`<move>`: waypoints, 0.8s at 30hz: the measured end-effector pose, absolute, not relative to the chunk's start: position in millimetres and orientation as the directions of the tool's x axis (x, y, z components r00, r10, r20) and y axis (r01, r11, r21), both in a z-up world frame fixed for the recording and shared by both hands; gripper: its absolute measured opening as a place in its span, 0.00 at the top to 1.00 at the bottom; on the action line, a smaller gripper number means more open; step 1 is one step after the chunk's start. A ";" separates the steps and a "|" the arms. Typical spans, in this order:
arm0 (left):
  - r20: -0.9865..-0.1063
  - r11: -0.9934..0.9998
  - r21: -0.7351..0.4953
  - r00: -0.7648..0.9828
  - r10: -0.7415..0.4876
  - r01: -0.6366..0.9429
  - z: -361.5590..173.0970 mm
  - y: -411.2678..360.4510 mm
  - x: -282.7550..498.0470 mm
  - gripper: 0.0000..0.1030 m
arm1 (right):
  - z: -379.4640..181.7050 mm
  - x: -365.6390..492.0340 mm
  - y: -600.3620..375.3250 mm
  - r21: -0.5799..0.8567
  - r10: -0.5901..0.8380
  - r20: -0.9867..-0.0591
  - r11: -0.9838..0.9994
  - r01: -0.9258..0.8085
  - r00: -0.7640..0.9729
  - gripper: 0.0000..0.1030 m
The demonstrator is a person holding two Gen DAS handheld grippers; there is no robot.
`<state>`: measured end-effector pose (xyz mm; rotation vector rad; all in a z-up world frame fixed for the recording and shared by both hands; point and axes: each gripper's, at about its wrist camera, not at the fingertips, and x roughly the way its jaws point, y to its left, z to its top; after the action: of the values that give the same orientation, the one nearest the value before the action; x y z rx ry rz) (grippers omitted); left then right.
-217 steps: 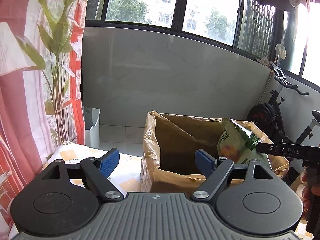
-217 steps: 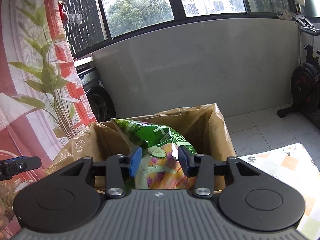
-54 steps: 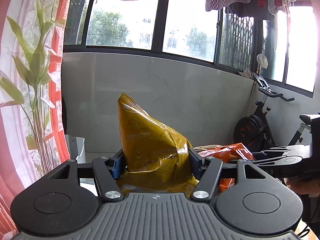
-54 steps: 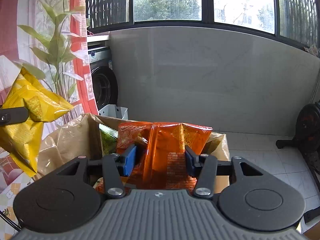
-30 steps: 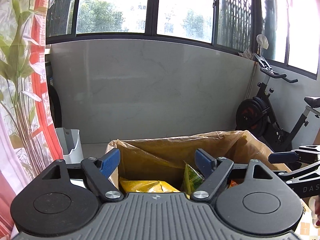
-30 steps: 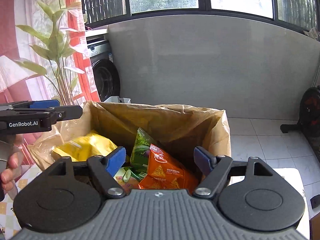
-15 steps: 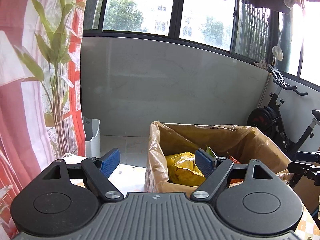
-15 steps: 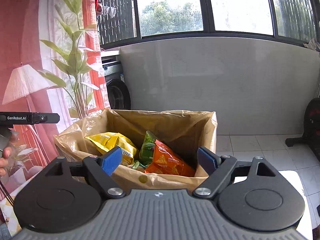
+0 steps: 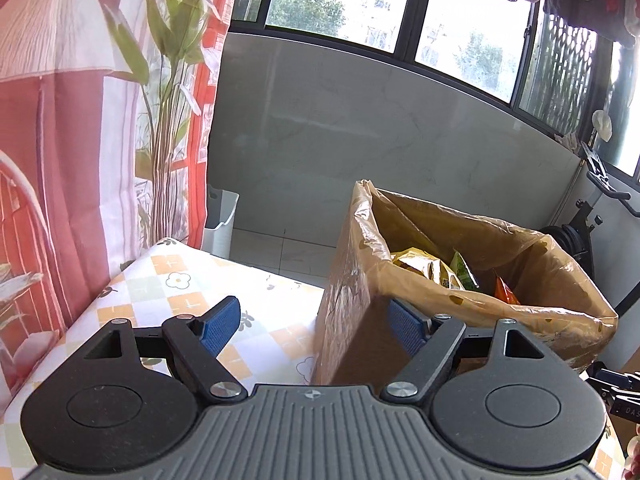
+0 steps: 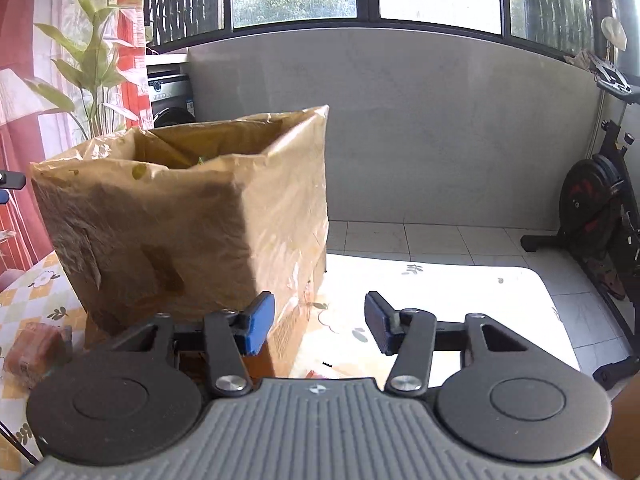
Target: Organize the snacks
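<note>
A cardboard box lined with a tan plastic bag (image 9: 560,280) stands on the table; it also shows in the right wrist view (image 10: 192,216). Inside it lie a yellow snack bag (image 9: 420,266), a green bag (image 9: 462,272) and an orange bag (image 9: 505,292). My left gripper (image 9: 316,326) is open and empty, low at the box's near left corner. My right gripper (image 10: 318,328) is open and empty, low at the box's near right corner. A small reddish-brown packet (image 10: 36,346) lies on the table left of the box in the right wrist view.
The table has a checked floral cloth (image 9: 176,284). A red-and-white curtain with a plant print (image 9: 80,140) hangs at the left. A white bin (image 9: 220,216) stands on the floor behind. An exercise bike (image 10: 600,200) stands at the right.
Both grippers have dropped and pulled back from above the box to table level. The left one has swung left, the right one right. Both stay open and empty.
</note>
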<state>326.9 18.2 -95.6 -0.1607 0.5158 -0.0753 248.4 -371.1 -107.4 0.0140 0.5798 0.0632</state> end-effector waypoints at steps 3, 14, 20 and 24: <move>-0.500 0.988 -0.150 0.860 -0.102 0.030 -105.0 14.4 327.5 0.21 | -124.9 253.3 -373.6 0.048 0.067 -0.584 0.998 -0.048 0.809 0.56; -0.550 0.988 -0.151 0.827 -0.117 0.039 -133.6 -1.9 321.7 0.33 | -179.4 291.0 -377.4 0.066 0.025 -0.688 0.997 0.029 0.725 0.47; -0.573 0.987 -0.151 0.809 -0.132 0.054 -141.1 -6.6 319.8 0.33 | -197.7 303.7 -367.3 0.006 -0.040 -0.751 0.998 0.068 0.659 0.43; -0.585 0.987 -0.142 0.798 -0.145 0.075 -146.2 -15.1 315.4 0.33 | -203.9 290.7 -361.4 -0.040 -0.065 -0.725 0.998 0.052 0.685 0.43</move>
<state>315.4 -15.1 -146.2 -0.1142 0.6359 -0.1183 290.7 -361.4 -203.9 -0.0170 0.8133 -0.0656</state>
